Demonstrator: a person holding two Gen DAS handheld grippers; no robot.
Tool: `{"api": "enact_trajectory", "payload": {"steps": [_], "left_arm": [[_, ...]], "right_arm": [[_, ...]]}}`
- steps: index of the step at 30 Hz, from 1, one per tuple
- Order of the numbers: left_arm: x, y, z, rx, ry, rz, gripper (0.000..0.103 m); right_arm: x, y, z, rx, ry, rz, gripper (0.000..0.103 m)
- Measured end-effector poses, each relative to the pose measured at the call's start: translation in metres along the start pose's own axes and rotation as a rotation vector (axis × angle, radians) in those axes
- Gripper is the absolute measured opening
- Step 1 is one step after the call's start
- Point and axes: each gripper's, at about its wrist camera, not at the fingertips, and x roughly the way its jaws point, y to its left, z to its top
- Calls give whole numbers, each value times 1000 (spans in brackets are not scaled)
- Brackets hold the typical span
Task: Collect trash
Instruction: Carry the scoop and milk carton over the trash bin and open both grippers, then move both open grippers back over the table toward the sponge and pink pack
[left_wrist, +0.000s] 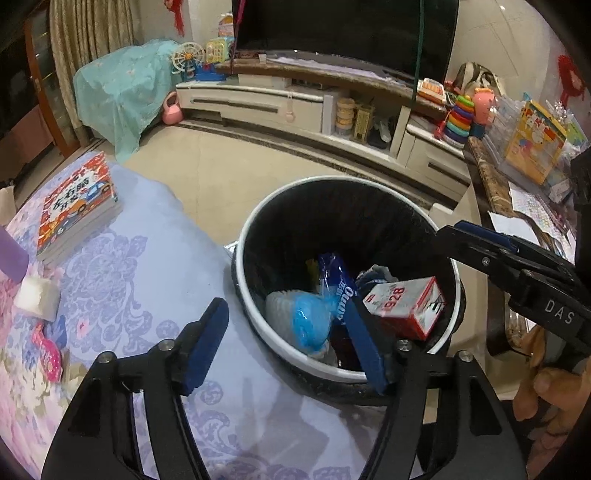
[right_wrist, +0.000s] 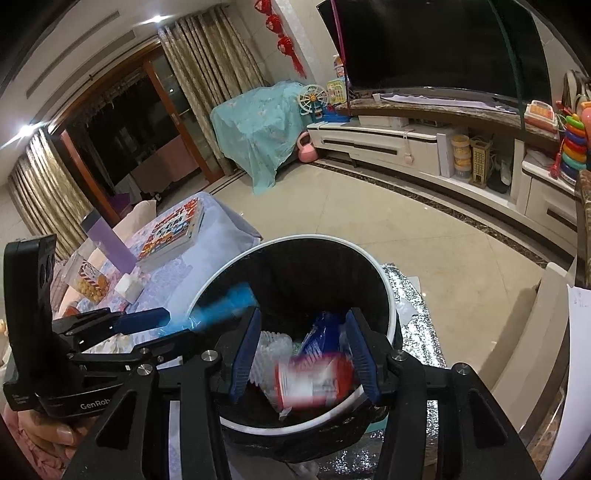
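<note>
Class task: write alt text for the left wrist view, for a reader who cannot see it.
A round black bin with a white rim holds trash: a red-and-white carton, a blue snack wrapper and a clear bag with something blue inside. The left gripper hangs over the bin's near rim, jaws open and empty. Left of it, a picture book lies on a lilac floral cloth.
</note>
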Motion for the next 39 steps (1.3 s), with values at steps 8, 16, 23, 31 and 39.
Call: {"api": "enact_trajectory", "payload": {"steps": [8,16,23,31,39], "left_arm": [[-23,29,-33,-73,-34,22,76],[-45,81,-80,-219,-53,56,76],[-56,125,-121,-340,-50,100,76],[-63,175,-161,-469,-39,127,76],[-69,206,-179,-538,-42,157,76]], "right_arm": [[-21,7,-7,36,-59,32,69],[-36,45,-26,11,-106,86,85],[-36,87,-43,-32,-95,148,88],[-26,135,-64,-109,-68,247,91],[1,174,-79,-160,-2,282,92]]}}
